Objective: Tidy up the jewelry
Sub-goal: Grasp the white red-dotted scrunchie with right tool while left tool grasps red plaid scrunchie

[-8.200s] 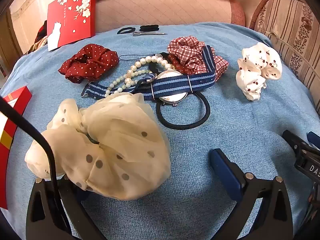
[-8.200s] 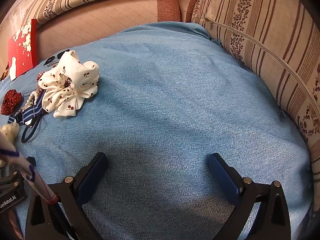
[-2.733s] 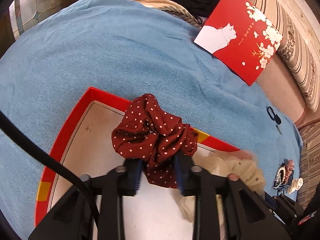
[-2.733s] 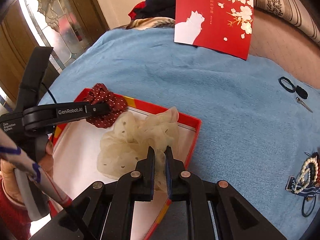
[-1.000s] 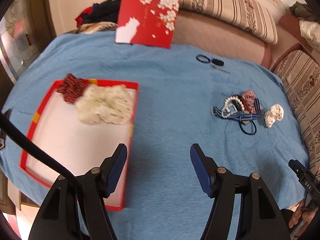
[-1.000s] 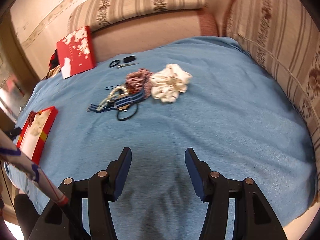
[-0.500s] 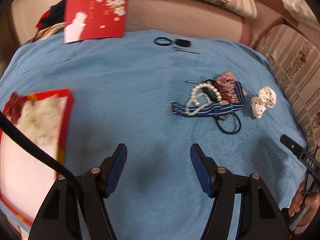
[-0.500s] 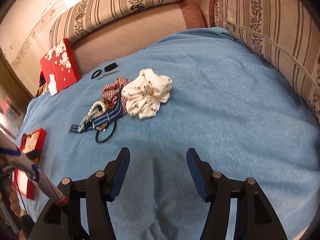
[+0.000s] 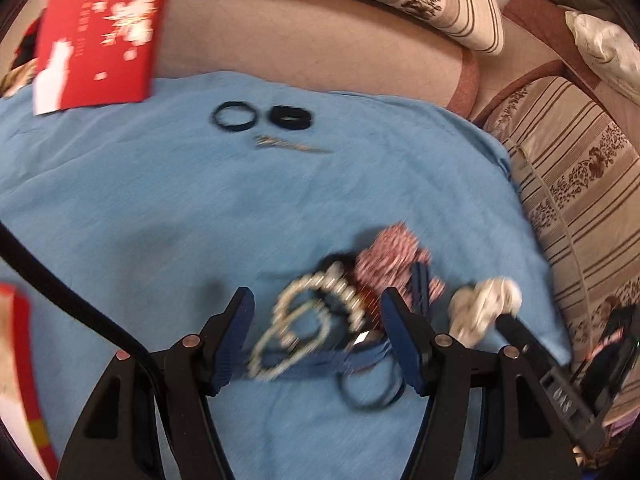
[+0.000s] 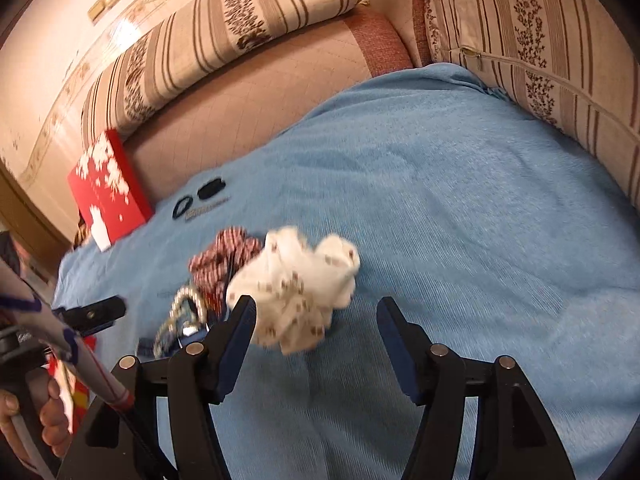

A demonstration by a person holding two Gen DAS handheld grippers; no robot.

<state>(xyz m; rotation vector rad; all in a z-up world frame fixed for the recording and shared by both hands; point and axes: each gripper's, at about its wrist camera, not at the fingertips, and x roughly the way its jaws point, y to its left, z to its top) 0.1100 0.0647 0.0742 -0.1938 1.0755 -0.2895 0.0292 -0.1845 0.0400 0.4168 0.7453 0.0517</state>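
Left gripper (image 9: 316, 336): fingers spread, pinching nothing; pearl bracelet (image 9: 308, 316) and striped strap (image 9: 320, 360) seen between pads, contact not discernible through blur. Black hair tie (image 9: 370, 394) near, plaid scrunchie (image 9: 394, 258) just beyond pile. Right gripper (image 10: 316, 338): jaws opening, nothing held; white scrunchie (image 10: 298, 290) just ahead of left finger, on blue cloth (image 10: 460, 220). Far left: two black bands (image 9: 234, 117), hairpin (image 9: 288, 145), red card (image 9: 96, 36) leaning on sofa (image 9: 320, 40). Red tray (image 9: 28, 380) edge at near left.
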